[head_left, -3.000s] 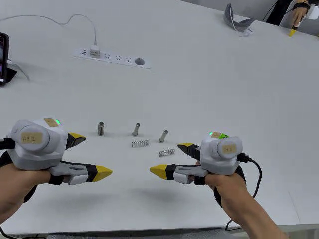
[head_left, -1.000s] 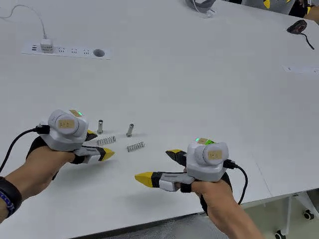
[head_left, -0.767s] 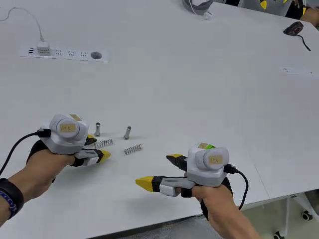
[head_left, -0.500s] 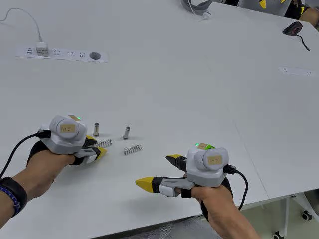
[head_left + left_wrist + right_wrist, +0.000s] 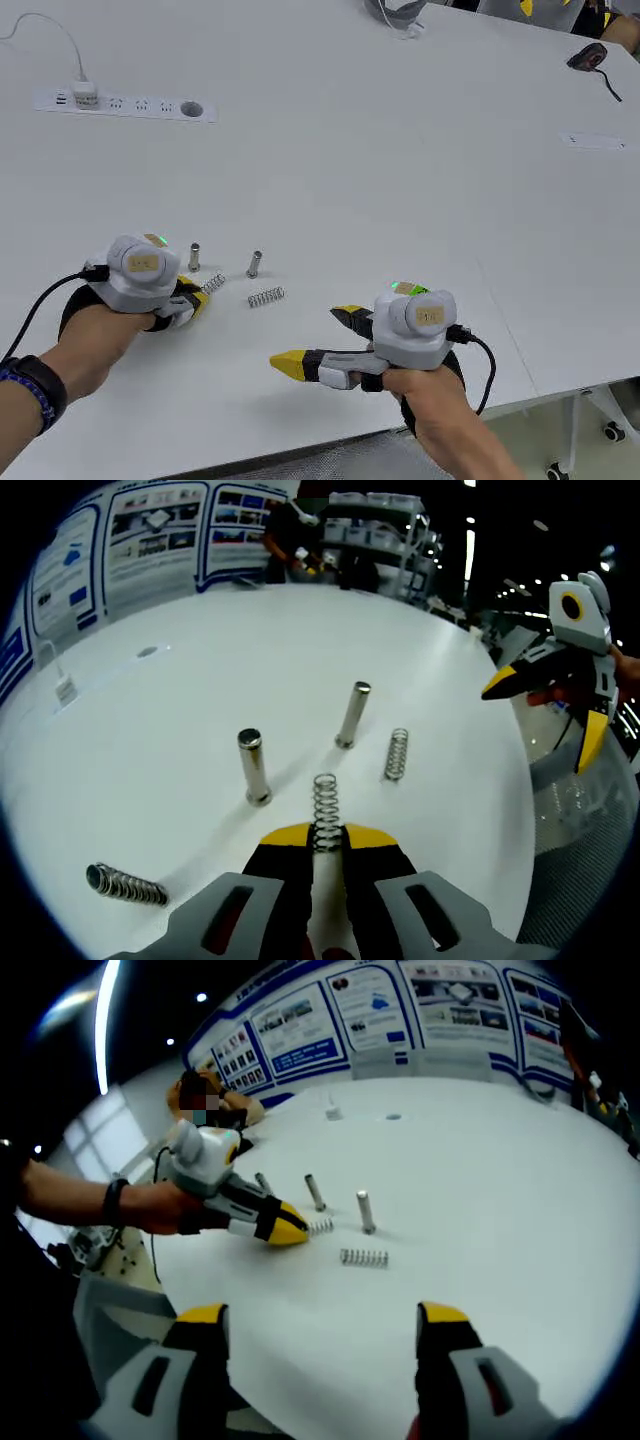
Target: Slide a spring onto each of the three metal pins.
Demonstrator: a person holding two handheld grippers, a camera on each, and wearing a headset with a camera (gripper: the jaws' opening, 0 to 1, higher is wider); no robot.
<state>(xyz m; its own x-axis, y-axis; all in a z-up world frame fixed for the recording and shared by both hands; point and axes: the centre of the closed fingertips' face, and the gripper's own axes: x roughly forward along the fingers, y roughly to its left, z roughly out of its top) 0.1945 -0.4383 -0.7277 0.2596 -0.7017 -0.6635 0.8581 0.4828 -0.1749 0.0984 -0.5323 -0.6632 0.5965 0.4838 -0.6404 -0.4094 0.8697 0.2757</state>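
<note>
In the left gripper view my left gripper (image 5: 323,836) is shut on the near end of a spring (image 5: 324,802) that points at two bare upright pins (image 5: 251,765) (image 5: 352,713). A second spring (image 5: 397,753) lies on the table to the right of them. At the lower left a third pin (image 5: 125,884) wears a spring. In the head view the left gripper (image 5: 193,298) holds its spring (image 5: 212,284) just in front of the bare pins (image 5: 194,257) (image 5: 254,263), and the loose spring (image 5: 265,296) lies beside it. My right gripper (image 5: 315,340) hovers open to the right, nothing between its fingers (image 5: 440,1312).
A white power strip (image 5: 125,104) with a plugged charger lies at the far left. A black device (image 5: 587,55) and a small white label (image 5: 590,141) sit at the far right. The table's (image 5: 420,200) front edge runs close behind the right gripper.
My left gripper has moved in to the nearer loose spring and shut on its end. The right gripper has stayed open in about the same place. The head camera has shifted.
</note>
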